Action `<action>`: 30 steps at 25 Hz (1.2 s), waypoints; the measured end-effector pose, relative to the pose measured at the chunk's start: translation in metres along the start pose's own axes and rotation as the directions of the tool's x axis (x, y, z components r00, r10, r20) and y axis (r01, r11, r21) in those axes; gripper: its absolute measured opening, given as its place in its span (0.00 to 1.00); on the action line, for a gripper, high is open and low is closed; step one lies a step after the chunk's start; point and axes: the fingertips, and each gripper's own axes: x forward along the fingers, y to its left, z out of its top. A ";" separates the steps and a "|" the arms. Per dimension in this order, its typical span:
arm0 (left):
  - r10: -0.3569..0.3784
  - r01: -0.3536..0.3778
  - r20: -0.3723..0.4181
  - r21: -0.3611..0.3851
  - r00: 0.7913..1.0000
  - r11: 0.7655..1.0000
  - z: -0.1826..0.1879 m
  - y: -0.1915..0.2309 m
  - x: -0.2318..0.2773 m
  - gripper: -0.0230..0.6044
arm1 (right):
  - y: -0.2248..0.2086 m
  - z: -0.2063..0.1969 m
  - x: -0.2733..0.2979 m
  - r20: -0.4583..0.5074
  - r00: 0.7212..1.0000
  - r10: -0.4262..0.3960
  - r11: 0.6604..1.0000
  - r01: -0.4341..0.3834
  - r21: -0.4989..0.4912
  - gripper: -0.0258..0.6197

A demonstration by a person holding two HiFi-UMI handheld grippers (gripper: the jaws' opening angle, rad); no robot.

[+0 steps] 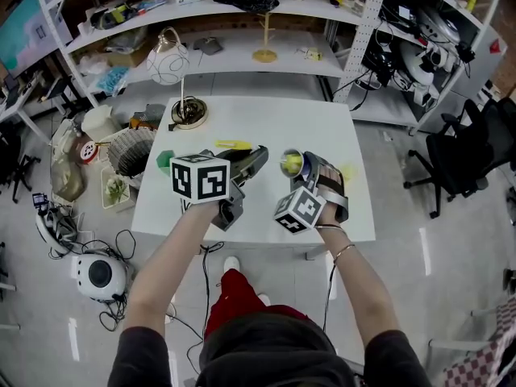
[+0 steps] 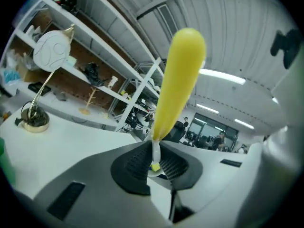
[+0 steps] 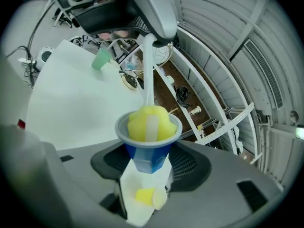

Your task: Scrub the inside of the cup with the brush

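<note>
Two handheld grippers are hovering close together above the near part of a white table [image 1: 322,135]. The left gripper [image 1: 256,158] is squeezing the thin white stem of a brush [image 2: 178,80], whose yellow handle is sticking out past the jaws. The right gripper [image 3: 152,165] is clamping a small blue cup [image 3: 147,151] low on its wall, with the mouth turned toward the left gripper. The brush's yellow sponge head [image 3: 142,122] is sitting inside that mouth. The cup is probably light, thin-walled and easy to crush, so a low hold near the base seems safest. The slim stem may flex under pressure.
</note>
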 end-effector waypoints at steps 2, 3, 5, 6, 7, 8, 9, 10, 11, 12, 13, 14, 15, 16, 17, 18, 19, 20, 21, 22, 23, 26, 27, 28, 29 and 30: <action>-0.042 0.045 -0.034 0.104 0.999 0.994 -0.004 -0.009 -0.001 0.10 | 0.002 0.001 -0.002 0.012 1.000 0.026 1.000 -0.026 0.017 0.43; -0.060 0.067 -0.054 0.155 0.997 0.986 -0.006 -0.014 -0.002 0.10 | 0.005 0.001 -0.002 0.014 0.999 0.039 0.999 -0.040 0.024 0.43; -0.085 0.109 -0.099 0.267 0.991 0.957 -0.010 -0.022 -0.004 0.10 | 0.010 0.001 -0.002 0.020 0.998 0.064 0.997 -0.064 0.031 0.43; -0.096 0.132 -0.124 0.326 0.988 0.936 -0.013 -0.026 -0.005 0.10 | 0.013 0.002 -0.002 0.027 0.997 0.075 0.997 -0.075 0.031 0.43; -0.105 0.156 -0.149 0.381 0.983 0.911 -0.015 -0.030 -0.006 0.11 | 0.015 0.004 -0.003 0.033 0.996 0.084 0.996 -0.085 0.030 0.43; -0.113 0.179 -0.174 0.430 0.978 0.885 -0.018 -0.034 -0.007 0.11 | 0.018 0.004 -0.002 0.037 0.995 0.092 0.995 -0.093 0.028 0.43; -0.118 0.200 -0.198 0.470 0.973 0.860 -0.020 -0.036 -0.008 0.11 | 0.019 0.005 -0.002 0.039 0.994 0.099 0.995 -0.100 0.026 0.43; -0.121 0.219 -0.220 0.505 0.968 0.835 -0.022 -0.039 -0.008 0.11 | 0.021 0.006 -0.002 0.043 0.993 0.105 0.994 -0.107 0.025 0.43; -0.123 0.237 -0.241 0.537 0.963 0.809 -0.024 -0.041 -0.009 0.11 | 0.022 0.007 -0.003 0.049 0.993 0.111 0.993 -0.113 0.024 0.43; -0.123 0.255 -0.260 0.569 0.958 0.781 -0.026 -0.043 -0.010 0.11 | 0.024 0.008 -0.003 0.055 0.992 0.116 0.993 -0.118 0.022 0.43; -0.123 0.273 -0.279 0.603 0.953 0.749 -0.028 -0.045 -0.011 0.11 | 0.025 0.009 -0.004 0.059 0.991 0.121 0.992 -0.123 0.017 0.43; -0.121 0.290 -0.296 0.639 0.948 0.712 -0.029 -0.047 -0.012 0.11 | 0.025 0.010 -0.004 0.063 0.990 0.126 0.992 -0.127 0.013 0.43; -0.118 0.308 -0.313 0.676 0.943 0.670 -0.030 -0.049 -0.013 0.11 | 0.026 0.011 -0.005 0.070 0.989 0.131 0.991 -0.132 0.010 0.43; -0.114 0.325 -0.329 0.710 0.938 0.625 -0.032 -0.052 -0.013 0.11 | 0.025 0.013 -0.006 0.078 0.988 0.136 0.990 -0.137 0.009 0.43; -0.110 0.342 -0.345 0.739 0.932 0.581 -0.034 -0.054 -0.013 0.11 | 0.025 0.015 -0.007 0.086 0.986 0.140 0.990 -0.141 0.008 0.43; -0.105 0.359 -0.362 0.763 0.926 0.537 -0.035 -0.057 -0.014 0.11 | 0.025 0.015 -0.008 0.091 0.985 0.143 0.989 -0.144 0.006 0.43; -0.099 0.377 -0.380 0.784 0.920 0.494 -0.037 -0.059 -0.014 0.11 | 0.025 0.016 -0.008 0.095 0.985 0.146 0.989 -0.147 0.003 0.43; -0.091 0.394 -0.398 0.802 0.913 0.450 -0.040 -0.061 -0.014 0.11 | 0.025 0.016 -0.008 0.098 0.984 0.149 0.989 -0.150 0.000 0.43; -0.081 0.411 -0.416 0.816 0.906 0.405 -0.043 -0.063 -0.015 0.11 | 0.026 0.016 -0.009 0.101 0.983 0.151 0.988 -0.152 -0.003 0.43; -0.067 0.425 -0.432 0.828 0.899 0.366 -0.046 -0.064 -0.016 0.11 | 0.027 0.016 -0.009 0.103 0.983 0.152 0.988 -0.153 -0.004 0.43; -0.053 0.433 -0.442 0.836 0.895 0.338 -0.048 -0.064 -0.016 0.11 | 0.027 0.016 -0.010 0.106 0.983 0.151 0.988 -0.151 -0.003 0.43; -0.039 0.392 -0.414 0.825 0.910 0.406 -0.045 -0.065 -0.012 0.11 | 0.027 0.013 -0.011 0.103 0.986 0.134 0.990 -0.137 0.021 0.43; -0.038 0.361 -0.390 0.804 0.920 0.473 -0.041 -0.064 -0.010 0.11 | 0.026 0.012 -0.012 0.098 0.987 0.130 0.991 -0.133 0.033 0.43; -0.036 0.326 -0.366 0.774 0.930 0.543 -0.036 -0.062 -0.009 0.11 | 0.026 0.011 -0.012 0.094 0.988 0.126 0.991 -0.130 0.043 0.43; -0.033 0.290 -0.342 0.738 0.939 0.609 -0.032 -0.059 -0.008 0.11 | 0.025 0.011 -0.012 0.089 0.988 0.123 0.990 -0.128 0.050 0.43; -0.030 0.256 -0.320 0.697 0.947 0.670 -0.029 -0.057 -0.008 0.11 | 0.025 0.010 -0.013 0.086 0.989 0.121 0.991 -0.126 0.053 0.43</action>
